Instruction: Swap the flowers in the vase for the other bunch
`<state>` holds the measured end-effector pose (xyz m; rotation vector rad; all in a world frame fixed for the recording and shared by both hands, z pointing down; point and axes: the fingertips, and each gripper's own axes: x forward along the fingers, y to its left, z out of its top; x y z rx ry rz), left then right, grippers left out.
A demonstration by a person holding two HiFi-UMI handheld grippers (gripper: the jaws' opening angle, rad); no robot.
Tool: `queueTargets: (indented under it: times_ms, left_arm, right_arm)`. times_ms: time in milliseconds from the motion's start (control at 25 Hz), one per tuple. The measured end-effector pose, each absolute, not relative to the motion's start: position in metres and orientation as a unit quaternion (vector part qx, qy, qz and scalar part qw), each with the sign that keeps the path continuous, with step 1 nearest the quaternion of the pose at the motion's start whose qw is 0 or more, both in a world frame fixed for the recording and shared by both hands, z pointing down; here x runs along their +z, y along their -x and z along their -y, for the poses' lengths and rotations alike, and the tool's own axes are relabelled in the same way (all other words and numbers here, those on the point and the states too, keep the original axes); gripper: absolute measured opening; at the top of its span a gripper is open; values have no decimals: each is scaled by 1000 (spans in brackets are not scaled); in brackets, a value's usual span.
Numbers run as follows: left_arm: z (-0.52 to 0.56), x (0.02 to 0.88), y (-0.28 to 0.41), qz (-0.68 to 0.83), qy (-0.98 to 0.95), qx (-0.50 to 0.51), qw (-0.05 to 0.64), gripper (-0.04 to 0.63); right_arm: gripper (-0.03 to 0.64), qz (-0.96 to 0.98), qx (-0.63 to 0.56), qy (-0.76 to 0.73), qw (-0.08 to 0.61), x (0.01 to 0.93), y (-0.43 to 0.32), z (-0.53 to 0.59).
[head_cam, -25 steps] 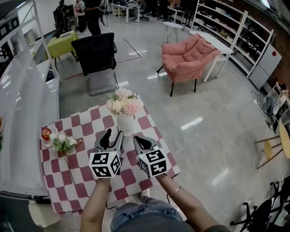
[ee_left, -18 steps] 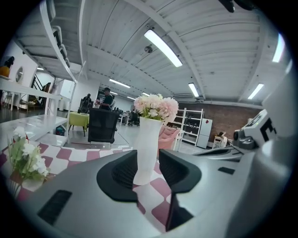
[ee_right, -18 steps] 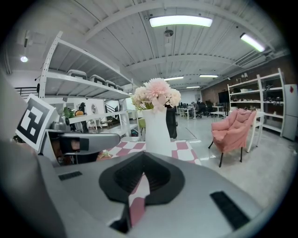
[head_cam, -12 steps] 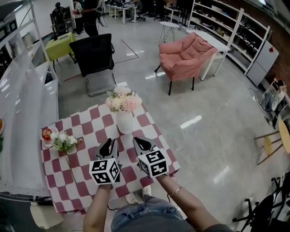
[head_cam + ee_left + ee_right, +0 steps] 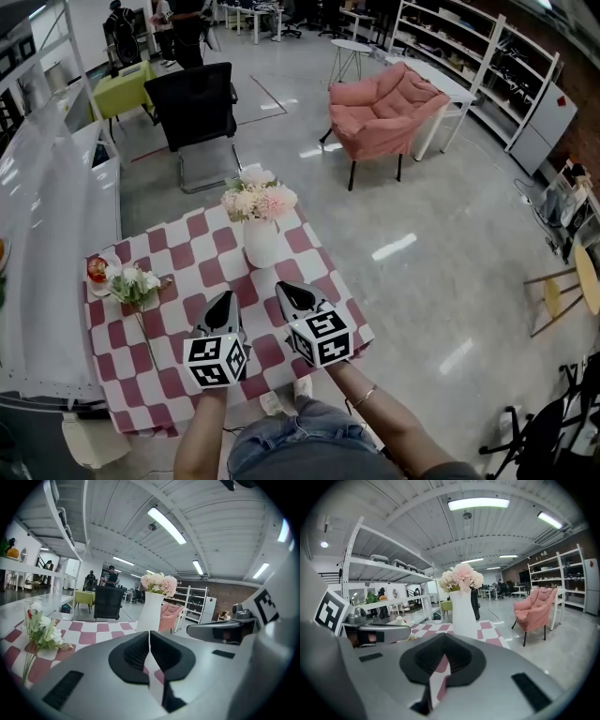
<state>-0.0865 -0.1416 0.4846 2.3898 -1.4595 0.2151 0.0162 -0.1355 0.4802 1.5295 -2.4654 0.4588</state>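
A white vase [image 5: 261, 244] with pink and cream flowers [image 5: 255, 199] stands at the far side of the checked table [image 5: 178, 281]. The other bunch, white flowers [image 5: 133, 281] on long stems, lies on the cloth at the left. My left gripper [image 5: 222, 302] hovers over the near middle of the table, shut with nothing in it. Beside it my right gripper [image 5: 292, 292] is also shut and empty. Both point toward the vase from short of it. In the left gripper view the vase [image 5: 151, 609] is ahead and the white bunch [image 5: 42, 627] at the left. The right gripper view has the vase [image 5: 464, 613] straight ahead.
A small plate with a red thing [image 5: 97, 272] sits at the table's left edge by the white bunch. A white shelf unit [image 5: 47, 216] runs along the left. A black chair [image 5: 192, 117] and a pink armchair [image 5: 389, 108] stand beyond the table.
My left gripper's jaws have closed from open, and it has drawn back toward me and lower. The right gripper has shifted only slightly.
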Motion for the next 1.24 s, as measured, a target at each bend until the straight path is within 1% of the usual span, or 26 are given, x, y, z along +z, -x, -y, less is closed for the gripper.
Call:
queueTargets:
  times_ms: [440, 1240]
  left_arm:
    - [135, 479, 98, 512, -843, 75, 148, 21]
    - [129, 486, 125, 523, -833, 74, 165, 21]
  right_arm:
    - [8, 842, 113, -516, 111, 471, -1, 126]
    - [8, 841, 134, -514, 106, 479, 20, 125]
